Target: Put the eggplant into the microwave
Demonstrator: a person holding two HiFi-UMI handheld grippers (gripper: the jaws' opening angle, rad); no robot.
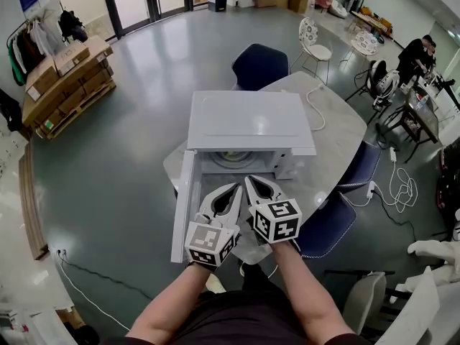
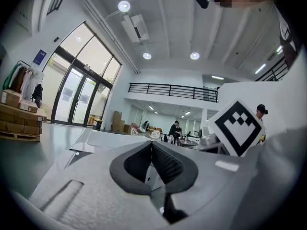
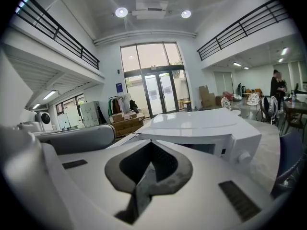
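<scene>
The microwave (image 1: 248, 121) stands on the table (image 1: 338, 131) with its door (image 1: 183, 207) swung wide for loading, I'd judge, yet my left gripper (image 1: 234, 189) and right gripper (image 1: 251, 180) hover before it pressed together, empty, and I see no eggplant anywhere.

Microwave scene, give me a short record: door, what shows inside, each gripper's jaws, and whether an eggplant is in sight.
microwave: white, on the table, just ahead of both grippers
door: open, swung out to the left in the head view
inside: turntable shows; most of the cavity is hidden under the top
left gripper: jaws together, nothing between them
right gripper: jaws together, nothing between them
eggplant: not visible in any view
</scene>
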